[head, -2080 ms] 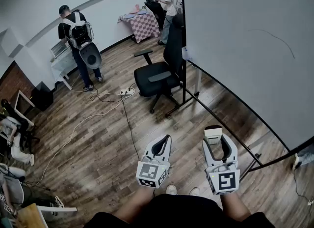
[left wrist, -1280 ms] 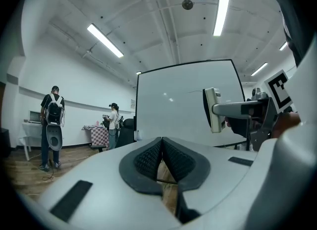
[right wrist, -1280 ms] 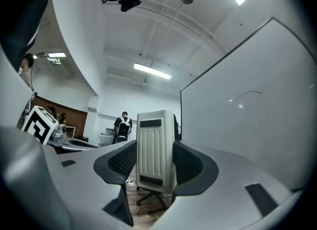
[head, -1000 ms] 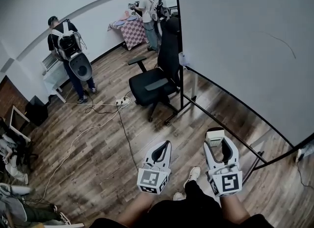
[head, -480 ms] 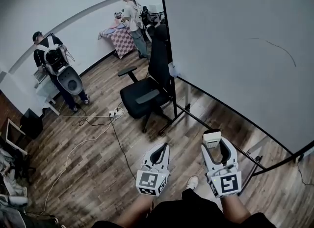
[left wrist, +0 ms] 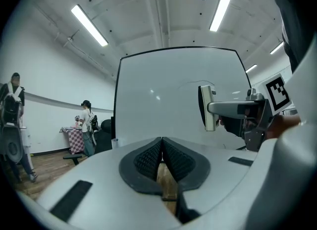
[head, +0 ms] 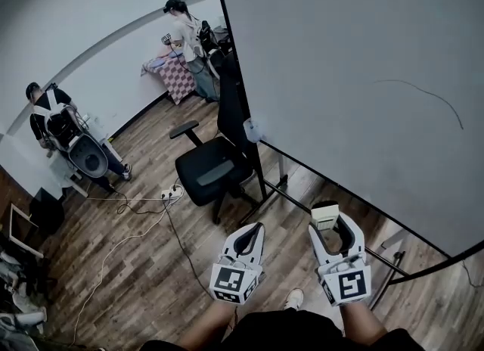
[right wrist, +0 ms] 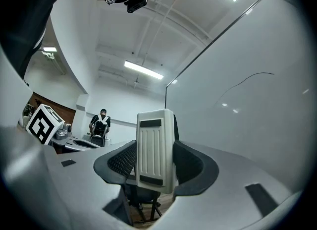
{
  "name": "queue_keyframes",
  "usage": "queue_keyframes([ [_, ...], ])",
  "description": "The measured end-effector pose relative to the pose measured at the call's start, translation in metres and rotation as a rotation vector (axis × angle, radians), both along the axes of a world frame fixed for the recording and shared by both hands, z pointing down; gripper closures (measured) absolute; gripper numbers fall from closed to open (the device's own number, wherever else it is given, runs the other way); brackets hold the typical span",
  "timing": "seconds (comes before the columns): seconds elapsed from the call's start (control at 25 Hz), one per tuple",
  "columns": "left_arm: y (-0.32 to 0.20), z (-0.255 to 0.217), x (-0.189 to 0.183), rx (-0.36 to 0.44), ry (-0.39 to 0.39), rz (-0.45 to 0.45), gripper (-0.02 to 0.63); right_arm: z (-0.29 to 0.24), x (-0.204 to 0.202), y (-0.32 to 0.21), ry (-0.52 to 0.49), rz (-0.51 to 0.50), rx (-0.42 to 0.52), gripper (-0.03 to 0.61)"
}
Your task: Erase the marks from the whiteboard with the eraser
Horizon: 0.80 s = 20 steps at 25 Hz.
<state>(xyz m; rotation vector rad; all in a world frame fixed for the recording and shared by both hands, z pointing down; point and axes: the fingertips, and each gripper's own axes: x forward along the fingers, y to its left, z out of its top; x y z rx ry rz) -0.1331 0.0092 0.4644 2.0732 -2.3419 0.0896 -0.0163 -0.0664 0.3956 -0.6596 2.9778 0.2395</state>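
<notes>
A large whiteboard (head: 363,62) on a black stand fills the right of the head view; a thin curved dark mark (head: 423,92) runs across it, also seen as the mark (right wrist: 245,81) in the right gripper view. My right gripper (head: 327,219) is shut on a white eraser (head: 325,213), which stands upright between its pads as the ribbed eraser (right wrist: 156,149). My left gripper (head: 249,230) is shut with nothing in it, its pads (left wrist: 148,157) touching. Both grippers hang low, short of the board. The left gripper view shows the eraser (left wrist: 207,107) side-on against the whiteboard (left wrist: 168,100).
A black office chair (head: 215,156) stands at the board's left edge. The stand's foot bar (head: 325,206) runs along the wooden floor under the grippers. A cable and power strip (head: 168,194) lie on the floor. Two people (head: 185,35) stand near the far wall, one by a checkered table (head: 172,77).
The view has swung toward the board, which now looms larger and nearer. Both grippers keep their pose, the right one still holding the eraser. The two people have shifted leftward in view.
</notes>
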Motion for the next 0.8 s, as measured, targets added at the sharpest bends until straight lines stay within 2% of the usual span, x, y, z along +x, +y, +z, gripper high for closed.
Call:
queue_keyframes([
  [0.2, -0.058, -0.012, 0.006, 0.002, 0.011, 0.066, 0.595, -0.016, 0.009, -0.047, -0.006, 0.056, 0.011, 0.323],
  [0.44, -0.117, -0.023, 0.023, 0.055, 0.019, 0.156, 0.595, -0.018, 0.030, -0.094, 0.001, 0.144, 0.029, 0.322],
  [0.8, -0.199, -0.024, 0.042, 0.117, 0.036, 0.327, 0.594, -0.011, 0.059, -0.157, 0.033, 0.328, 0.066, 0.322],
])
